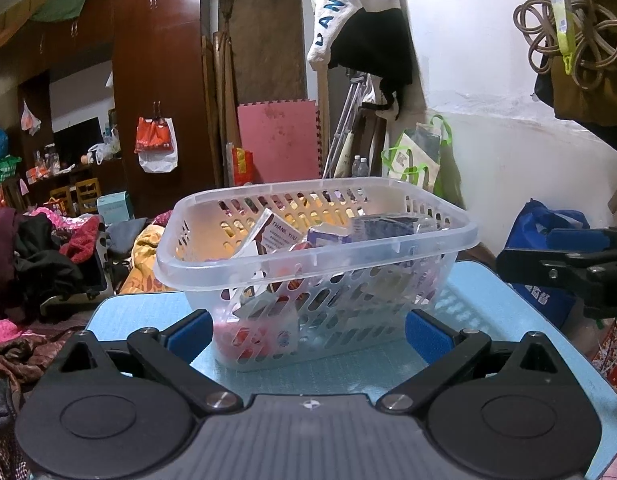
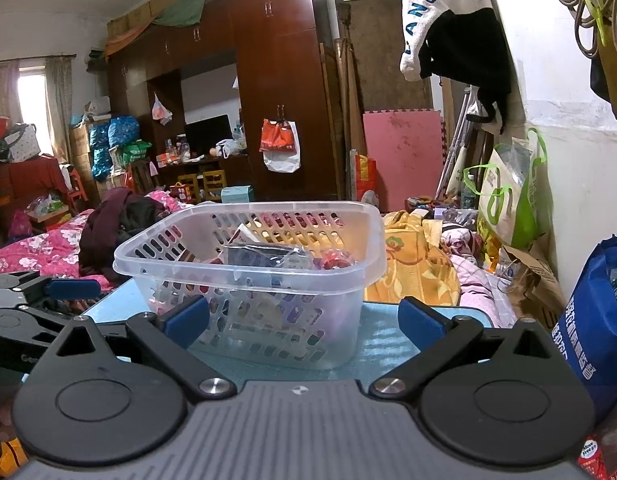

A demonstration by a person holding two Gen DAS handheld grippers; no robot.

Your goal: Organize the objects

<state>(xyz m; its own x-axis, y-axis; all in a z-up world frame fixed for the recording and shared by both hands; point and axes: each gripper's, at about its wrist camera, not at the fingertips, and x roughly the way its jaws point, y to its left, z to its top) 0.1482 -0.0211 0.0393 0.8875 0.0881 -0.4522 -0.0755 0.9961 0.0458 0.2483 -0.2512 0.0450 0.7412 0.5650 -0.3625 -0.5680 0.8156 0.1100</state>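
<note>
A clear perforated plastic basket stands on a light blue table, filled with several small boxes and packets, one a white and maroon "THANK YOU" box. The basket also shows in the right wrist view on the same table. My left gripper is open and empty, its blue pads just in front of the basket's near wall. My right gripper is open and empty, close to the basket's near right corner. Each gripper shows at the edge of the other's view.
A bed with pink and yellow bedding and piled clothes lies behind the table. A blue bag stands at the table's right. Green and white bags lean on the wall. Dark wardrobes stand at the back.
</note>
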